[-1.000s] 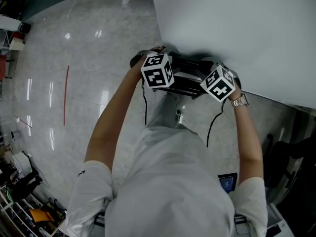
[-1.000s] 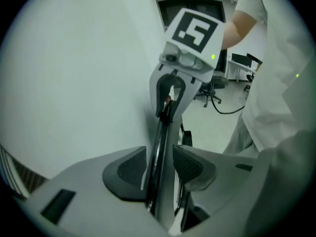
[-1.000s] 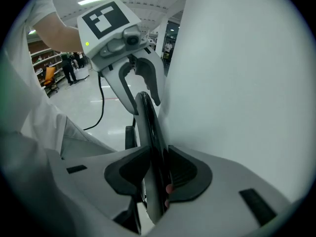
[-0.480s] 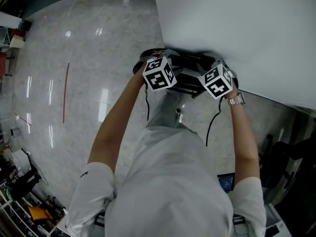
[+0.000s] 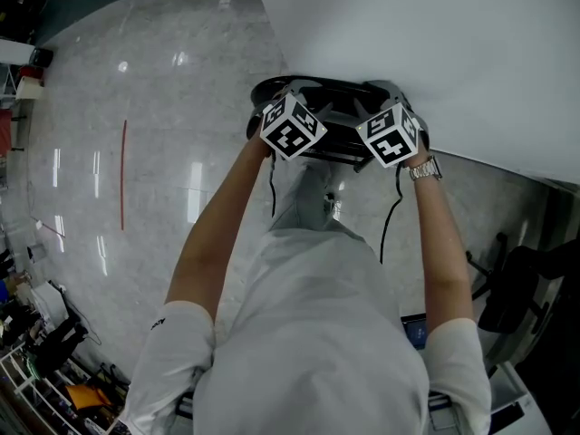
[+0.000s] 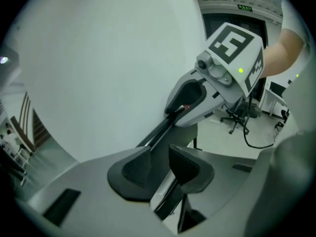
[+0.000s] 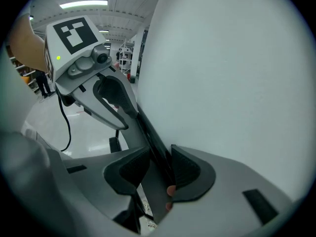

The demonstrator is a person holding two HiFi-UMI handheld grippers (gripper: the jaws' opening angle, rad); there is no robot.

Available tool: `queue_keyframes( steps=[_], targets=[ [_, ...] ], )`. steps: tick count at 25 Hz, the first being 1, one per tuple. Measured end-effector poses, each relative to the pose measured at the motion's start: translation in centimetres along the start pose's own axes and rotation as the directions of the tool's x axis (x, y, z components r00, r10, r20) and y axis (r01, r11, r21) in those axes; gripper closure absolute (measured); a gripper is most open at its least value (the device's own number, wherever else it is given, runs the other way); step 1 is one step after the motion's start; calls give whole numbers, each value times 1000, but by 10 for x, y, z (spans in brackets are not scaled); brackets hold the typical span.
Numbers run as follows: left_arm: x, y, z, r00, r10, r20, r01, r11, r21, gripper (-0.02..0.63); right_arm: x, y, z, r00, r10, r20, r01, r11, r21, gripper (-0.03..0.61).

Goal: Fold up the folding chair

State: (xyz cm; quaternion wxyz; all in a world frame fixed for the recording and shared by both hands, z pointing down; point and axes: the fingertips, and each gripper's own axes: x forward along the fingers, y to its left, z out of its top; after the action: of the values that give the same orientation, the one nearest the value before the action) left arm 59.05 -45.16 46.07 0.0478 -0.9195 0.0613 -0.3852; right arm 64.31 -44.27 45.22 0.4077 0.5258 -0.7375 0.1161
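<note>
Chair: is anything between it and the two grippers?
Nothing visible. The chair has its frame between the jaws of both the left gripper and the right gripper; the left jaws have just been closing on it. A white panel stands close beside it.

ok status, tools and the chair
Left tool jaws just been closing, folding chair frame between them. Right tool clamped on the same frame. White panel right behind the chair, nothing else in the way.

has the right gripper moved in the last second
Yes, the right gripper has shifted up and left in the head view, toward the red floor line.
</note>
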Motion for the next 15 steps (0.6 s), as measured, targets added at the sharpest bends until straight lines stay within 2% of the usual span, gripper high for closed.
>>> queue_keyframes(
  steps=[5, 9, 11, 12, 13, 15],
  targets=[
    [1, 13, 5, 996, 78, 40, -71, 985, -154, 561, -3, -3, -1, 997, -48, 55, 48, 999, -13, 459],
    [3, 14, 3, 992, 123, 42, -114, 979, -169, 577, -13, -6, 0, 985, -124, 116, 129, 991, -36, 460],
    [1, 11, 1, 991, 128, 48, -117, 976, -185, 578, -26, -6, 2, 975, -154, 161, 154, 988, 13, 467],
    [0, 8, -1, 991, 123, 51, -110, 974, -198, 577, -34, -5, 4, 971, -156, 179, 149, 987, 52, 497],
    [-4, 2, -2, 992, 112, 61, -97, 972, -212, 578, -42, -4, 5, 969, -149, 196, 132, 986, 99, 550],
    [-17, -11, 2, 990, 97, 103, -70, 969, -238, 596, -58, 1, 5, 963, -123, 238, 76, 977, 199, 572]
  ],
)
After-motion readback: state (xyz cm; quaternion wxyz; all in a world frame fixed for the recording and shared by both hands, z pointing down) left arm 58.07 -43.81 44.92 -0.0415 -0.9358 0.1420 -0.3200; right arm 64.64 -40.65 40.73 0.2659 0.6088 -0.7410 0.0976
